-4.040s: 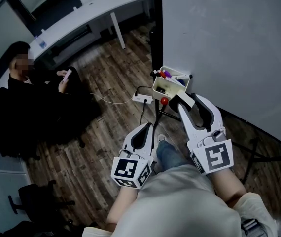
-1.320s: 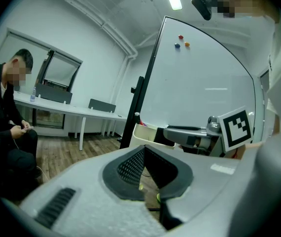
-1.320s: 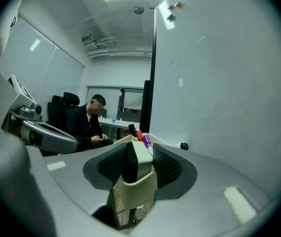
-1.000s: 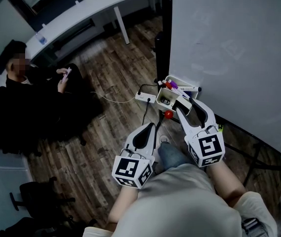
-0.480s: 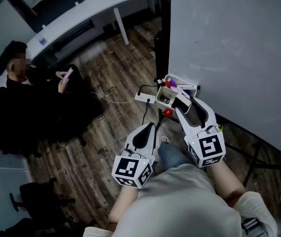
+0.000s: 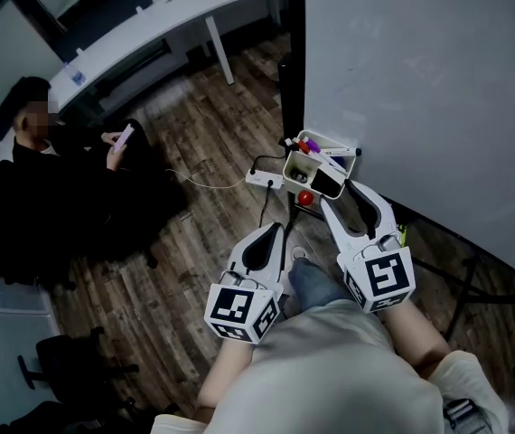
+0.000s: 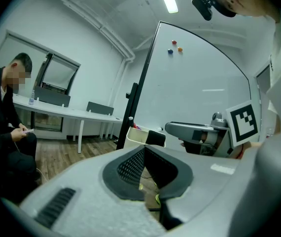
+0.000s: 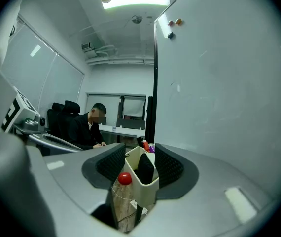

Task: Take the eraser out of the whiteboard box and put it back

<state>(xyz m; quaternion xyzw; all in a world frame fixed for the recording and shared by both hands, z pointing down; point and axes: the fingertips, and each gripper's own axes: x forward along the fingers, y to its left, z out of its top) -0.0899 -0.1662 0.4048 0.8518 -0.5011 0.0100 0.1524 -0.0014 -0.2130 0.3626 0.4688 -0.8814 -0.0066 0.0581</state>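
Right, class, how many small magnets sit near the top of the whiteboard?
3, clustered near the whiteboard's top: red magnet highest, blue magnet lower left, orange magnet lower right. Others may lie out of frame.

Wood floor (image 6: 212,125); white desk (image 6: 176,21); ceiling light (image 8: 135,1).

Whiteboard (image 6: 420,80) just right of whiteboard box (image 6: 292,166); open floor (image 6: 212,143) left

White left gripper (image 6: 273,231) and right gripper (image 6: 341,194) (checkered marker cubes (image 6: 239,311)); pale shirt (image 6: 330,373).
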